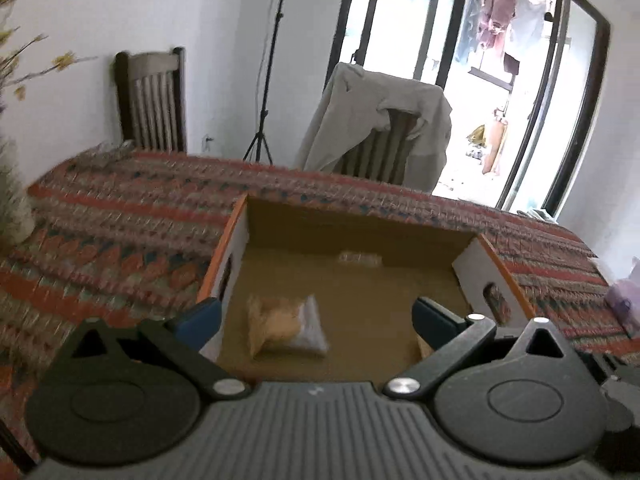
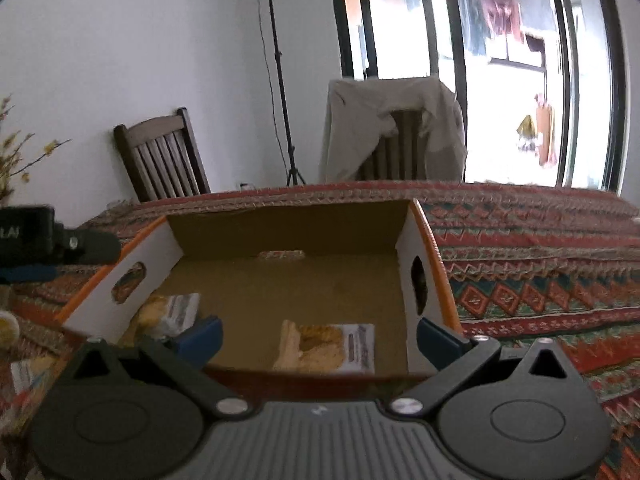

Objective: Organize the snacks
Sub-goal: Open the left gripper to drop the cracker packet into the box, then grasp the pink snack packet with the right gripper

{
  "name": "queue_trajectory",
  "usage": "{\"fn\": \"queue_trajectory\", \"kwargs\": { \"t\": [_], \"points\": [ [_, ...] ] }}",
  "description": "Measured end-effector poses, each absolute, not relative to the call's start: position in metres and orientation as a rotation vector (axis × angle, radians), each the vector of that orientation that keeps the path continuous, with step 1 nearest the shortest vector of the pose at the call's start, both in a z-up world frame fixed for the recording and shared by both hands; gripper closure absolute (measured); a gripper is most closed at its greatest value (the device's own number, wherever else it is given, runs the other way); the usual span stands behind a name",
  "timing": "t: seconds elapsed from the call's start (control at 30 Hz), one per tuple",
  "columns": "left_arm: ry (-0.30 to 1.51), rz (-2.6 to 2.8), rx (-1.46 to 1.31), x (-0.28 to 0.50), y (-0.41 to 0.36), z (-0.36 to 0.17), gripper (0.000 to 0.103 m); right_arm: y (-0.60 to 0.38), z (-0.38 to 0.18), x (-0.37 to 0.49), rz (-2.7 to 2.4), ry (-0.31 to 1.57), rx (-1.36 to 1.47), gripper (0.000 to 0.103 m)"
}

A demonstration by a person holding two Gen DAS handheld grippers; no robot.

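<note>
Left wrist view: the left gripper (image 1: pixel 316 320) hangs over the near edge of the cardboard box (image 1: pixel 234 236), its jaws spread wide and empty. One snack packet (image 1: pixel 286 326) lies flat on the box floor between the jaws, near the left wall, with bare cardboard beyond it up to the far wall. The box sits on the patterned desk (image 1: pixel 120 216).

Right wrist view: the right gripper (image 2: pixel 318 334) also has its jaws wide, holding nothing. A snack packet (image 2: pixel 328 346) lies against the box's near wall; another packet (image 2: pixel 172 312) sits by the left wall (image 2: pixel 160 252). The middle floor is open
</note>
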State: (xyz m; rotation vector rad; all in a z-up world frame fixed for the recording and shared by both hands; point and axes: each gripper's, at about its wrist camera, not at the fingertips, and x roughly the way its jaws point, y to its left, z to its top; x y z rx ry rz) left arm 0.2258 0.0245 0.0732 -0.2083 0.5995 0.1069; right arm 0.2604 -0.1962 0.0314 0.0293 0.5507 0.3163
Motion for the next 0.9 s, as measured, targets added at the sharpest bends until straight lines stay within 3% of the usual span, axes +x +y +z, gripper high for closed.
{"fn": "queue_trajectory", "kwargs": {
  "t": [0.53,0.9],
  "points": [
    [0.592,0.134,-0.202,0.073,0.052,0.050,0.000,-0.225,0.012,0.118,0.324,0.598,-0.006,0.000],
    [0.597,0.111,-0.214,0.056,0.055,0.030,0.000,-0.234,-0.008,0.122,0.289,0.661,0.017,0.000]
  ]
}}
